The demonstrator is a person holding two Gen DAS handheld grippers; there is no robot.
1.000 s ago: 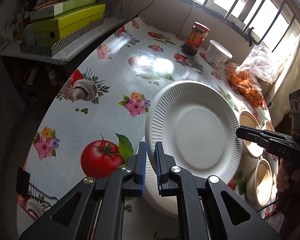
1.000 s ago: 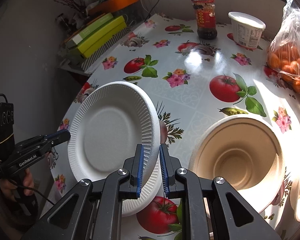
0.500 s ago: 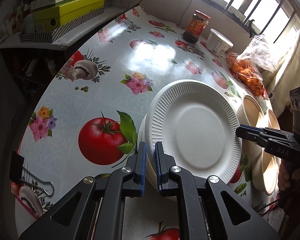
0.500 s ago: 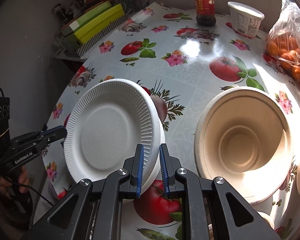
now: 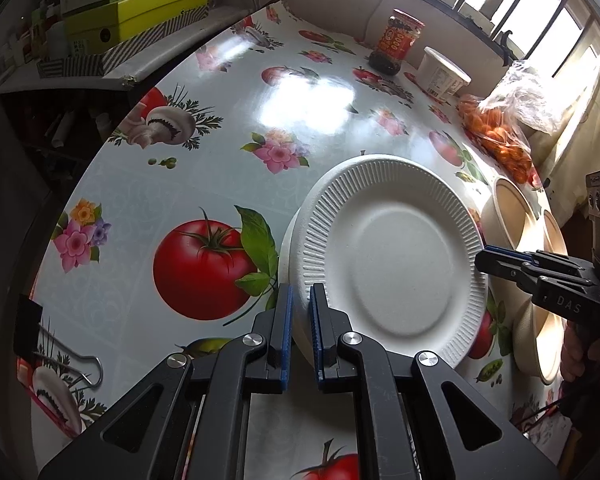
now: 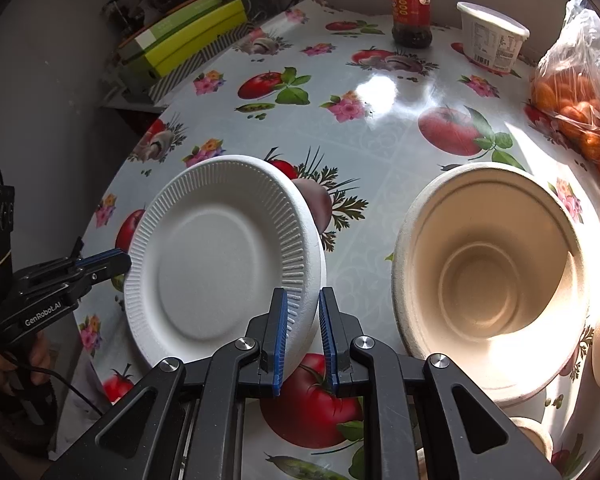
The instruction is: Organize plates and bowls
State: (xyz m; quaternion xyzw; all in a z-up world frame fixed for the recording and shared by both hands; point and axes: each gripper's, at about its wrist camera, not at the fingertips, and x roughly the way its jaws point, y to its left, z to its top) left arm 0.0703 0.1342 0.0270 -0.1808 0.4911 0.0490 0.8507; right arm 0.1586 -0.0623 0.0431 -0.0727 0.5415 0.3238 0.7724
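Observation:
A white ribbed paper plate (image 5: 396,256) sits on top of another white plate on the flowered tablecloth; it also shows in the right wrist view (image 6: 220,256). My left gripper (image 5: 300,316) straddles the plate's near rim with its jaws a little apart. My right gripper (image 6: 303,320) straddles the opposite rim, its jaws wider than before. Each gripper shows in the other's view: the right gripper (image 5: 492,258) and the left gripper (image 6: 116,262). A beige paper bowl (image 6: 488,276) stands right of the plates, with more bowls (image 5: 512,216) beside it.
A sauce jar (image 6: 411,8), a white tub (image 6: 494,36) and a bag of oranges (image 6: 580,96) stand at the far side. Green boxes (image 5: 140,12) lie on a shelf to the left. A binder clip (image 5: 32,328) grips the cloth edge.
The plate has come down onto the plate beneath it. Both grippers' jaws have spread apart at the rim, the right more than the left.

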